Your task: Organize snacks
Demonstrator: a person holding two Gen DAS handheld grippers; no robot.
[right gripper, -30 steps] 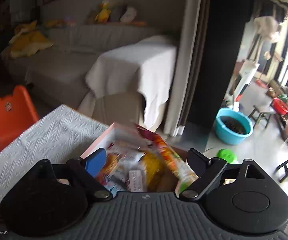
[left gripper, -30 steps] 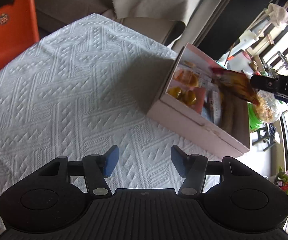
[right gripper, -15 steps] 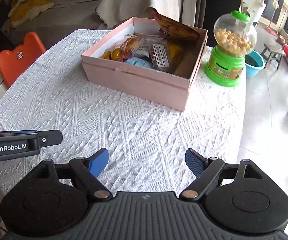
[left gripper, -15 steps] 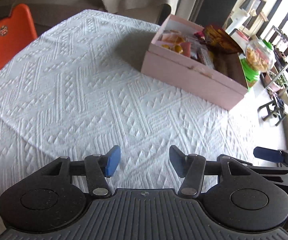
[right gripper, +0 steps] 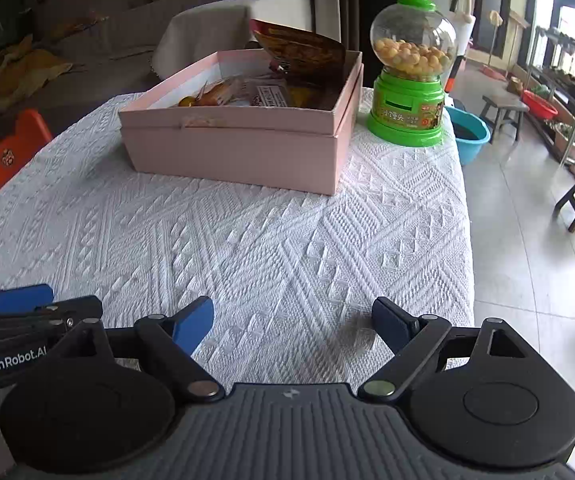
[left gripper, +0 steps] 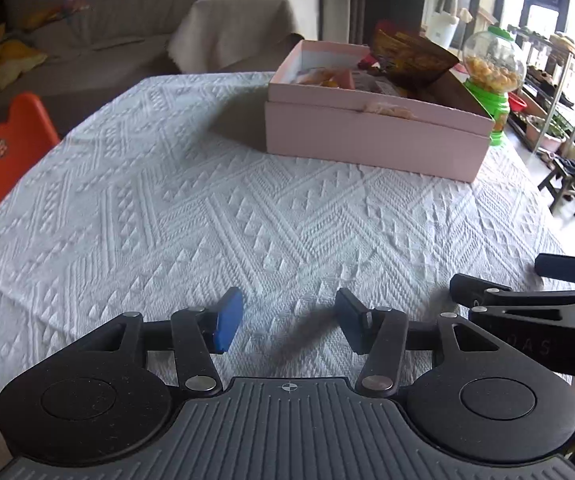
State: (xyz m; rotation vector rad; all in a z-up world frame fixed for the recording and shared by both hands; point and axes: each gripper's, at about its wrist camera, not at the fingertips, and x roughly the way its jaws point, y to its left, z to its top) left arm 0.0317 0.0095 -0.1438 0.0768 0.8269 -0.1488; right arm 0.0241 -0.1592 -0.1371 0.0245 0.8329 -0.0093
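Note:
A pink box (left gripper: 367,136) (right gripper: 231,148) stands on the far side of the white tablecloth (left gripper: 207,208) (right gripper: 247,248). It holds several snack packets (right gripper: 243,94), and a brown snack bag (left gripper: 411,56) (right gripper: 299,50) sticks up from its back corner. My left gripper (left gripper: 287,316) (right gripper: 53,302) hovers low over the near cloth, its jaws closing with nothing between them. Beside it on the right, my right gripper (right gripper: 293,320) (left gripper: 507,276) is wide and opening a little, also empty. Both are well short of the box.
A green candy dispenser (right gripper: 409,76) (left gripper: 491,72) with a clear globe stands right of the box, near the table's right edge. An orange chair (left gripper: 3,152) (right gripper: 3,156) is at the left. A blue basin (right gripper: 467,132) and stools stand on the floor at right.
Both grippers have drawn back from the box and sunk toward the near part of the table. The brown bag, earlier at the right gripper, now rests in the box. The left jaws have narrowed slightly.

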